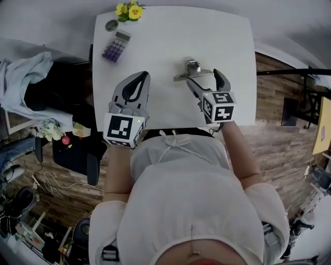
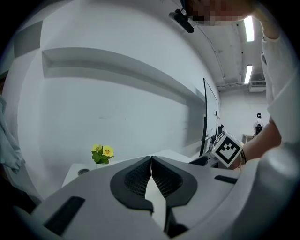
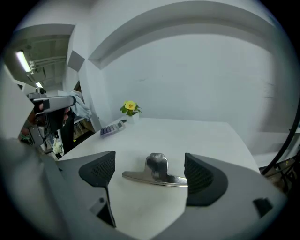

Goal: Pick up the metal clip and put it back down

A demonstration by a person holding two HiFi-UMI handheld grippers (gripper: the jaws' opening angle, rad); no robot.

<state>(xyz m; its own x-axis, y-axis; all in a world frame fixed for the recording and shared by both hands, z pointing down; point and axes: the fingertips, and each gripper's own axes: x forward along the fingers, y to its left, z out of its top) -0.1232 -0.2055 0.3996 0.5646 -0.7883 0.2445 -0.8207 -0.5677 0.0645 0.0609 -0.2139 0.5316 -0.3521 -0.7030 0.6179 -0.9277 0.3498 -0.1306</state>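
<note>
Lying flat on the white table (image 1: 170,41), the metal clip (image 1: 192,71) sits right at the mouth of the right tool (image 1: 203,77), its long silver bar running crosswise between the two jaw tips. In the right gripper view the clip (image 3: 157,171) lies between the dark ribbed pads, its raised tab pointing away from the camera. The left end of the bar is clear of the left pad, while the right end comes just up to the right pad, and I cannot tell whether they touch. The right tool (image 3: 150,173) is spread wide and grips nothing.

The left tool (image 1: 138,77) hovers over the table's near left part, well apart from the clip. The left gripper view shows this tool (image 2: 151,161) with its jaws pressed together at the tips and nothing between them.

Only the head view shows the whole layout, with a purple-keyed calculator (image 1: 116,46) and yellow flowers (image 1: 129,11) at the table's far left corner. The right gripper view catches both beyond the clip, the calculator (image 3: 112,128) and the flowers (image 3: 130,108), against the pale wall. The left gripper view misses the clip altogether; it shows the flowers (image 2: 101,153) and, off to its right, the right tool's marker cube (image 2: 227,148).
</note>
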